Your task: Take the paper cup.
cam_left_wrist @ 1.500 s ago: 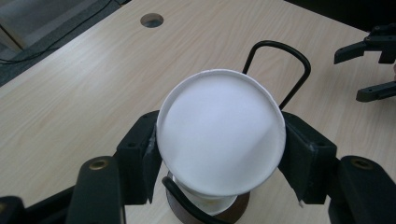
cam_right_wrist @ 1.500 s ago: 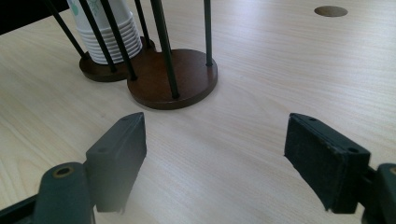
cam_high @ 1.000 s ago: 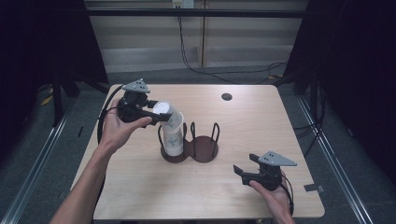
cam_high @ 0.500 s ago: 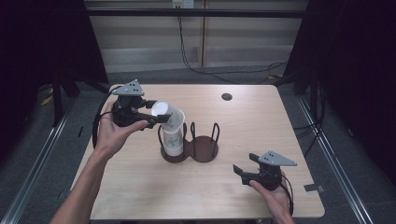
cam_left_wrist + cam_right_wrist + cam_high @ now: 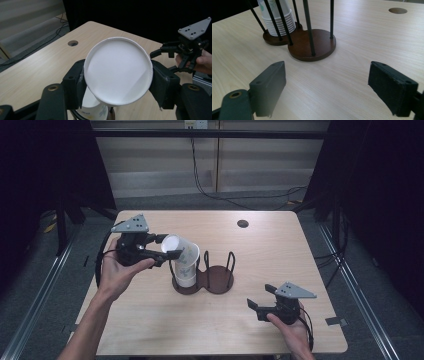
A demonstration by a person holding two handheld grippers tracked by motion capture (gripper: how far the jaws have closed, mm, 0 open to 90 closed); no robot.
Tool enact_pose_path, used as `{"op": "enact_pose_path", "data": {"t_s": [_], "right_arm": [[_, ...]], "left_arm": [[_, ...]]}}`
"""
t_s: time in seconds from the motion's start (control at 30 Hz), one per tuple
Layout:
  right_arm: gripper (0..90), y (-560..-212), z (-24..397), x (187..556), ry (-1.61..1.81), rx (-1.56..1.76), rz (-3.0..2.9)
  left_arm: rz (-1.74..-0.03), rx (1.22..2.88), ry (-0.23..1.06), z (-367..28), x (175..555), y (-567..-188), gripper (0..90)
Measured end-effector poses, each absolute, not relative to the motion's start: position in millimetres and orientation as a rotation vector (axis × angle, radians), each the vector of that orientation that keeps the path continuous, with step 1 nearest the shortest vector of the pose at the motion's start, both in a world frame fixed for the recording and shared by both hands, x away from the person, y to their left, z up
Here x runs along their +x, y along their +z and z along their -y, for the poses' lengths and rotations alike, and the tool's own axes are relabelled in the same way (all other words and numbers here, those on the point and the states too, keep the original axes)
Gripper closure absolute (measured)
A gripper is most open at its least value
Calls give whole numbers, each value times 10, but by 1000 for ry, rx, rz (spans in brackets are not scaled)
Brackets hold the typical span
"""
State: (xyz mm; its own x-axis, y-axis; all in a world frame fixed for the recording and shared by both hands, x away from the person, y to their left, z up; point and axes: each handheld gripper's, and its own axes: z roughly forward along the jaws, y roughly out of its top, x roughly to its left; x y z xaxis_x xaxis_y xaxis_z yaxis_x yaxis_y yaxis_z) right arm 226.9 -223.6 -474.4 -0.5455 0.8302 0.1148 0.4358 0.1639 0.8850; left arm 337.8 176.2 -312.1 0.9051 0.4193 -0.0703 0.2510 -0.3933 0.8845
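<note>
Paper cup point(image 5: 118, 71) (print unreadable) clamped in left gripper point(image 5: 169, 247), above stack point(image 5: 186, 268).

1. A pale wood counter point(image 5: 300, 270) stands on a grey floor point(image 5: 45, 285).
2. A round hole point(image 5: 243, 223) sits near the counter's far edge.
3. Beyond the counter, a light panelled wall point(image 5: 250, 165) with black cables point(image 5: 210, 190) hanging down it.
4. Dark curtains point(image 5: 380, 195) flank the counter on both sides.
5. Metal rails point(image 5: 360, 295) run along the floor beside the counter.
</note>
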Motion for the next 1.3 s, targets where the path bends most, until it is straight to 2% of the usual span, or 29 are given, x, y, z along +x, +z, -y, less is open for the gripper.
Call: {"op": "enact_pose_path", "data": {"t_s": [0.57,0.6,0.83,0.9,0.97,1.13,1.3], "right_arm": [[149,-4671,2103,2309,1356,1132,-2121],[183,-4642,2067,2311,1368,1101,-2127],[202,-4547,1943,2343,1442,1040,-2143],[276,-4505,1888,2356,1469,1006,-2164],[236,-4459,1829,2367,1487,979,-2177],[200,-4376,1716,2409,1507,938,-2190],[212,-4331,1613,2441,1522,901,-2215]], "left_arm": [[-437,2032,187,-1690,3160,-3363,368],[-436,2025,173,-1692,3149,-3413,368],[-423,2025,147,-1702,3084,-3521,368],[-421,2027,141,-1708,3074,-3553,368],[-426,2015,120,-1717,3070,-3600,368],[-435,2022,99,-1702,3059,-3733,368],[-417,2035,70,-1664,3035,-3815,367]]}}
